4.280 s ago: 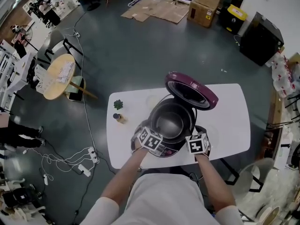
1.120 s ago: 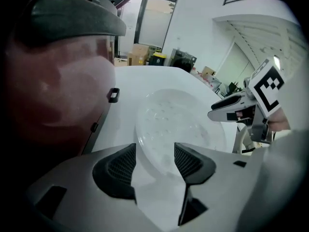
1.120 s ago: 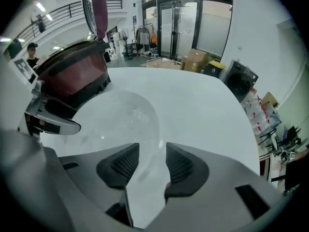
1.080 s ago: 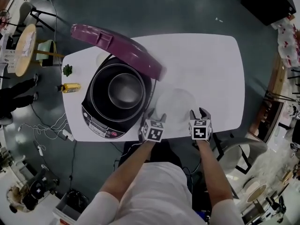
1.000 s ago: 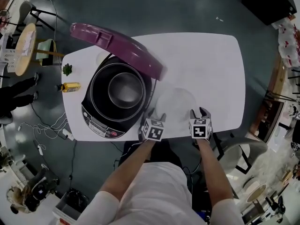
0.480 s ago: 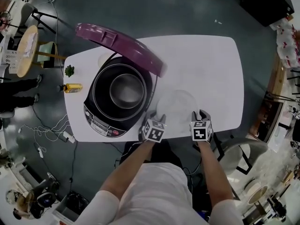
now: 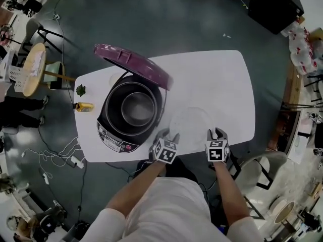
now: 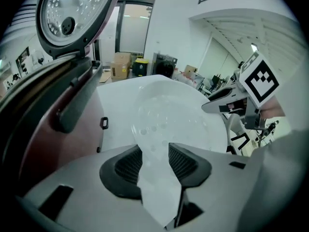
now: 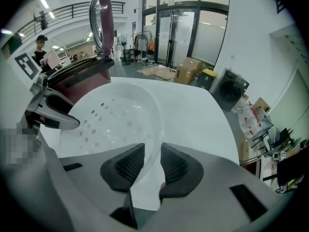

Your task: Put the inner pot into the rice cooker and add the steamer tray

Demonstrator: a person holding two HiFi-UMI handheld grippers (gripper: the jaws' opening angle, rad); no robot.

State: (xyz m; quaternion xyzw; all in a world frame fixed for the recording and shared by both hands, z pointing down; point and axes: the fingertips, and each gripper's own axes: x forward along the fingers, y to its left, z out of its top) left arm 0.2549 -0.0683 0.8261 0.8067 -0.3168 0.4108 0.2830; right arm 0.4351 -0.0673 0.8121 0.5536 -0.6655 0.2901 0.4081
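Head view has the steamer tray [image 7: 189,121] over the table [image 7: 227,84], right gripper [image 7: 217,134] pinching its rim, left gripper [image 7: 169,136] opening a touch around the rim, and the rice cooker [image 7: 113,135] with inner pot [image 7: 137,109] off left, nearer the left gripper.

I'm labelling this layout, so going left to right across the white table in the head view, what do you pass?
Yellow bottle → rice cooker → steamer tray. The green plant sits directly beyond the bottle, so it is left out.
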